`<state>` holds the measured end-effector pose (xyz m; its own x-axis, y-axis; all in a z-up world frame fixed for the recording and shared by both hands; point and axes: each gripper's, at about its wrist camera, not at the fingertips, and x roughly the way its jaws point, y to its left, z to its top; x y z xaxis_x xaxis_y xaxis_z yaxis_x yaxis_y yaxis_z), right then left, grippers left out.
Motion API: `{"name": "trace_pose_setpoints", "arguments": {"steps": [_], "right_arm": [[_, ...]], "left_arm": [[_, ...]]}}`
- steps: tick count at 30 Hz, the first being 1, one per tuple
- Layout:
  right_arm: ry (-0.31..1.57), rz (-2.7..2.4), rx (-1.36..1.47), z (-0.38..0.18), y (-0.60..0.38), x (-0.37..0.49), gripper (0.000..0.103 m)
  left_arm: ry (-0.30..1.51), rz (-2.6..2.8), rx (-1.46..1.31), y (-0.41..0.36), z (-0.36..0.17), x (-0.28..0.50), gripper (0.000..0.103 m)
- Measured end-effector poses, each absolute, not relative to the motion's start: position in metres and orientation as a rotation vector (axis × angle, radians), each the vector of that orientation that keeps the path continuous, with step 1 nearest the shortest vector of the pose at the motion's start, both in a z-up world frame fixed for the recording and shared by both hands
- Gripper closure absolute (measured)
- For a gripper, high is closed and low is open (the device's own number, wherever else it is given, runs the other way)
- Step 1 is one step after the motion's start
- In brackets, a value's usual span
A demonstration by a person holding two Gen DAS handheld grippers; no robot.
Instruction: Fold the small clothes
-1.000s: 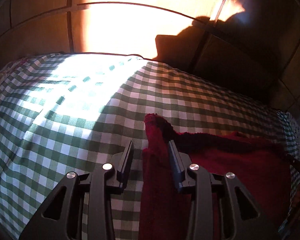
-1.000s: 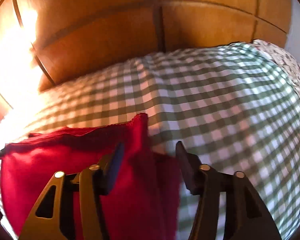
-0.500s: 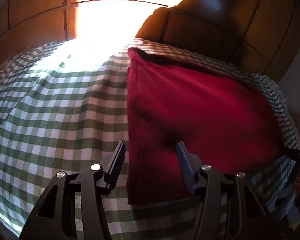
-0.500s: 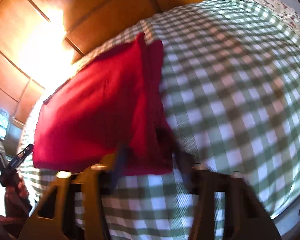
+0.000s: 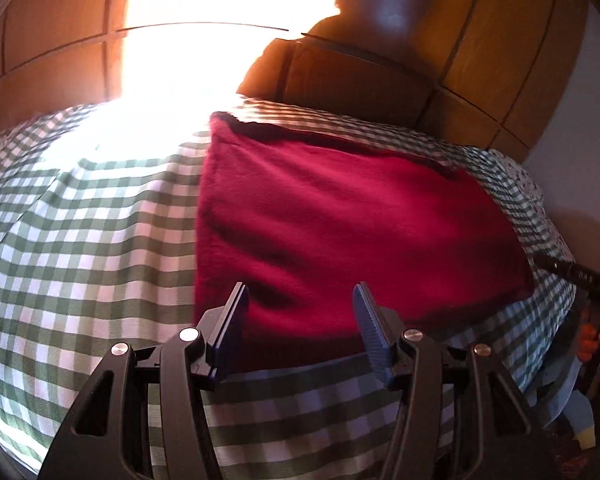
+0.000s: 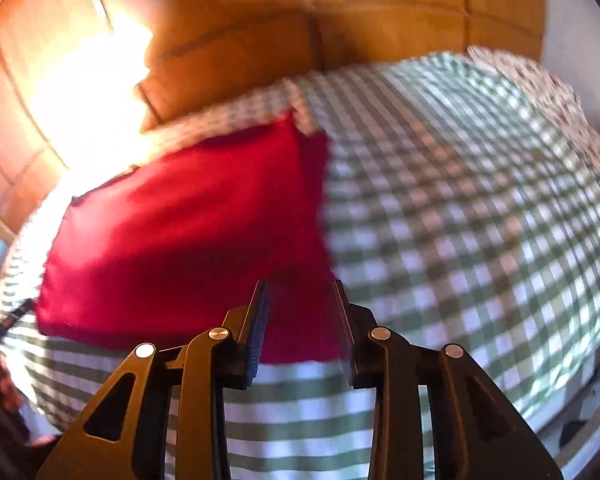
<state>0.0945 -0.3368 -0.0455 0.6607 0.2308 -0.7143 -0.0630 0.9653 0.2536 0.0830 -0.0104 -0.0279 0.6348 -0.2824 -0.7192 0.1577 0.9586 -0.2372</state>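
A dark red cloth [image 5: 352, 232] lies folded flat on the green-and-white checked bedcover [image 5: 92, 248]. My left gripper [image 5: 300, 300] is open and empty, held above the cloth's near left part. In the right wrist view the same red cloth [image 6: 188, 240] lies left of centre on the checked cover [image 6: 480, 240]. My right gripper [image 6: 300, 292] is open and empty, above the cloth's near right corner. The right view is blurred by motion.
A wooden panelled headboard [image 5: 380, 76] stands behind the bed, with a bright patch of sunlight [image 5: 204, 52] on it and on the cover. A floral sheet [image 6: 548, 88] shows at the bed's far right edge. The other gripper's handle [image 5: 580, 276] is at the right.
Both grippers let go of the red cloth's corners and pulled back and up. The cloth now lies flat on the cover. The right jaws have narrowed a little.
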Motion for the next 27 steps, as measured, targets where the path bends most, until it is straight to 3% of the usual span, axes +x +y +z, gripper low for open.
{"name": "trace_pose_setpoints", "arguments": {"steps": [5, 8, 10, 18, 23, 27], "right_arm": [[0.848, 0.342, 0.149, -0.051, -0.268, 0.093, 0.072], [0.927, 0.372, 0.053, -0.083, -0.235, 0.087, 0.072], [0.934, 0.355, -0.006, -0.103, -0.232, 0.082, 0.072], [0.913, 0.368, 0.012, -0.1, -0.236, 0.078, 0.071], [0.881, 0.368, 0.064, -0.069, -0.234, 0.079, 0.05], [0.829, 0.339, 0.071, -0.049, -0.235, 0.089, 0.044]], "left_arm": [[0.906, -0.306, -0.107, -0.048, -0.043, 0.089, 0.05], [0.925, -0.273, -0.054, -0.059, -0.055, 0.085, 0.049], [0.927, -0.268, -0.033, -0.059, -0.06, 0.086, 0.049], [0.889, -0.171, -0.072, -0.049, -0.036, 0.082, 0.045], [0.867, -0.024, -0.063, -0.027, -0.014, 0.096, 0.044], [0.854, 0.018, -0.041, -0.022, -0.01, 0.105, 0.044]]}}
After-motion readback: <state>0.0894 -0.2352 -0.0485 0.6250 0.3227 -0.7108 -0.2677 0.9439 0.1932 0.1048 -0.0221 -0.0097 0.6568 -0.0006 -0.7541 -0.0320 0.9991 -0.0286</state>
